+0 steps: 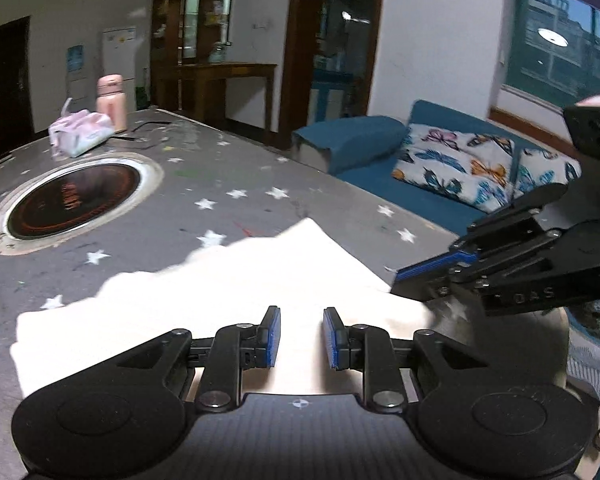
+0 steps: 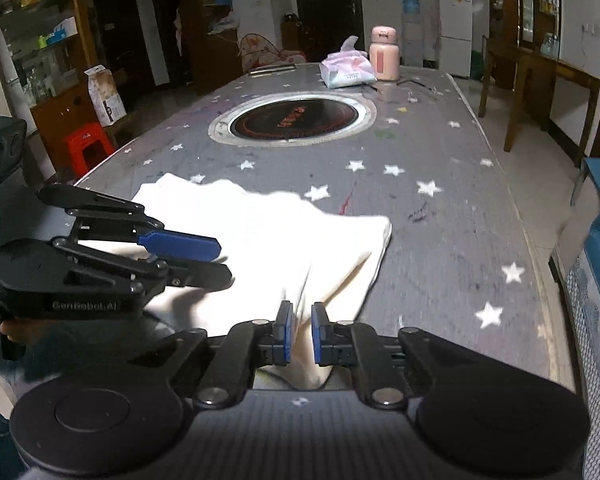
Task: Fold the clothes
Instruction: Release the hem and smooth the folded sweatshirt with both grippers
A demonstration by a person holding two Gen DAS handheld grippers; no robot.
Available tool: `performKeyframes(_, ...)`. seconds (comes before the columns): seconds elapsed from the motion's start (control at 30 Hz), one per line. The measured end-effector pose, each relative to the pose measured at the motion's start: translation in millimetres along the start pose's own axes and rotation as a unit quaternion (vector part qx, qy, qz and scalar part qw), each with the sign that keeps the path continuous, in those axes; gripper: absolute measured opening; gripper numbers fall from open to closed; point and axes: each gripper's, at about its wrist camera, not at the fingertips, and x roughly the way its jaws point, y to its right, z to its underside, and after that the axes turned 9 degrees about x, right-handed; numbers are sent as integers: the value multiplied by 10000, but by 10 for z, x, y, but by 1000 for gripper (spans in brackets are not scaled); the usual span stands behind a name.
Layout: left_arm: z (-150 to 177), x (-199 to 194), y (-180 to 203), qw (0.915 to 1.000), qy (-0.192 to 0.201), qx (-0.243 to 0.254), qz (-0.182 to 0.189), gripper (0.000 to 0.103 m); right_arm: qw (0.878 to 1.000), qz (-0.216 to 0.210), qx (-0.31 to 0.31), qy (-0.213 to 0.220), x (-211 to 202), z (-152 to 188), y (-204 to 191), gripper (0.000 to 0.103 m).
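Observation:
A white garment [image 1: 228, 296] lies partly folded on the grey star-patterned table [image 1: 188, 184], at its near end. My left gripper [image 1: 301, 338] is over the garment's near edge with its jaws a little apart and cloth between the pads; it also shows in the right wrist view [image 2: 220, 258]. My right gripper [image 2: 299, 332] is nearly shut, pinching a raised fold of the garment [image 2: 284, 248] at the near right edge. In the left wrist view the right gripper [image 1: 416, 280] sits at the garment's right corner.
A round built-in hotplate [image 2: 294, 120] sits in the table's middle. A tissue pack [image 2: 346, 70] and a pink bottle [image 2: 384, 54] stand at the far end. A blue sofa [image 1: 440, 168] with butterfly cushions is beside the table. A red stool [image 2: 86, 146] stands left.

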Motion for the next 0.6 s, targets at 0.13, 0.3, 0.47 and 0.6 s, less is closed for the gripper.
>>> performKeyframes(0.13, 44, 48, 62, 9998, -100, 169, -56, 25, 9997, 194, 13, -118, 80, 64, 53, 10)
performKeyframes(0.3, 3, 14, 65, 9999, 17, 119, 0, 26, 9997, 89, 118, 180, -14, -39, 90, 10)
performKeyframes(0.47, 41, 55, 146, 9998, -45, 200, 22, 26, 9993, -329, -123, 148, 65, -63, -67, 10)
performKeyframes(0.6, 82, 9, 106, 9999, -73, 109, 12, 28, 9993, -334, -168, -53, 258, -9, -75, 11)
